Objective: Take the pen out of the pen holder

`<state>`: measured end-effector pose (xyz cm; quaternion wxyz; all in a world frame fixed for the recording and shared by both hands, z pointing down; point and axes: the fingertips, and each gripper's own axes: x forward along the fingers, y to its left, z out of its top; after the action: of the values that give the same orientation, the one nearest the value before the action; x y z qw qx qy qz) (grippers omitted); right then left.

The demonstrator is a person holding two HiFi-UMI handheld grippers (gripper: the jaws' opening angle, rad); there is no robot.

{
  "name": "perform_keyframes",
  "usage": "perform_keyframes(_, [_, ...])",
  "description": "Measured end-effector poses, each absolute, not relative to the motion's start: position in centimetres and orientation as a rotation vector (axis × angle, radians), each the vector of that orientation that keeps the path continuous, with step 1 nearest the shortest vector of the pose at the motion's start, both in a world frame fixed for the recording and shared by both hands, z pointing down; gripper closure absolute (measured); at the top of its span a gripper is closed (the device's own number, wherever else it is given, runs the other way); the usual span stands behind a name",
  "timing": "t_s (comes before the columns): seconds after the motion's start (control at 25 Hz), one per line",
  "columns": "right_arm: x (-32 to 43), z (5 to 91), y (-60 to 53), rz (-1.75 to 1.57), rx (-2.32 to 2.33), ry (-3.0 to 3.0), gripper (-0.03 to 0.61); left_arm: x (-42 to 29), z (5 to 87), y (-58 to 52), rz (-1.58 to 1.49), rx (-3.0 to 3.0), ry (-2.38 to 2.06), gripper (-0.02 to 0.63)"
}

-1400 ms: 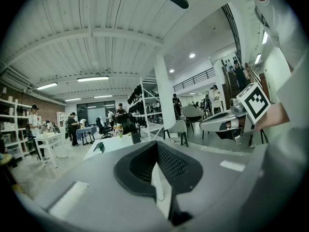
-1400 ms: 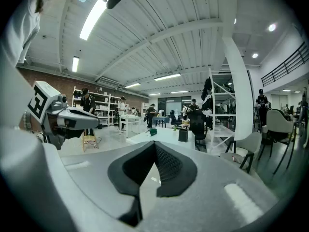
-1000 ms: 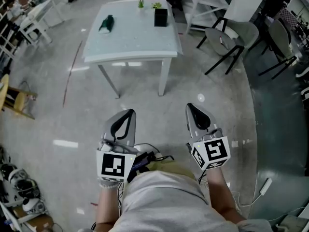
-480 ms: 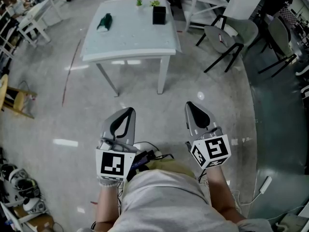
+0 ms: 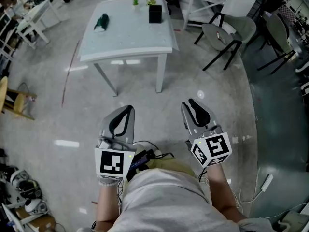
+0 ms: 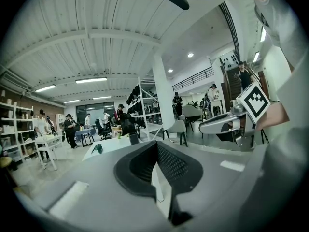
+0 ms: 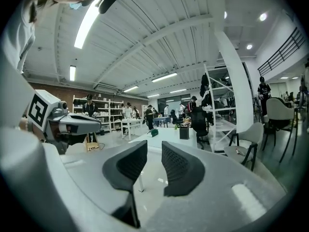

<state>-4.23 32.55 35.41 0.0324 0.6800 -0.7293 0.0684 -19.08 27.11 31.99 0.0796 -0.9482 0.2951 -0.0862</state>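
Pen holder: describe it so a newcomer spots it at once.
Find the white table standing ahead on the grey floor. Near its far right corner stands the pen holder, a boxy container. It is the only black thing there; the small plants beside it and the object at left are green.

white table (image 5: 130,40), black holder (image 5: 155,14), dark green bundle (image 5: 101,22), cubes (image 5: 115,164) black-and-white squares, floor (image 5: 43,105) pale grey

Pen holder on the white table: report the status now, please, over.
Left gripper shut, empty; right gripper fingers opening, nothing between. Pen holder upright at far side of table, untouched, far off. Nothing seen in the way.
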Motion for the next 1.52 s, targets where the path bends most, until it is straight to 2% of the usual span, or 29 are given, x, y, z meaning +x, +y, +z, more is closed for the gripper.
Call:
perform_keyframes(0.76, [-1.8, 35.7, 31.1, 0.202, 2.187, -2.166, 0.483, -16.6, 32.4, 24.7, -0.226, -2.857, 0.786, 0.601])
perform_keyframes(1.52, [2.8, 35.4, 19.1, 0.218, 2.205, -2.113, 0.466, -10.8, 32.9, 12.0, -0.249, -2.904, 0.704, 0.601])
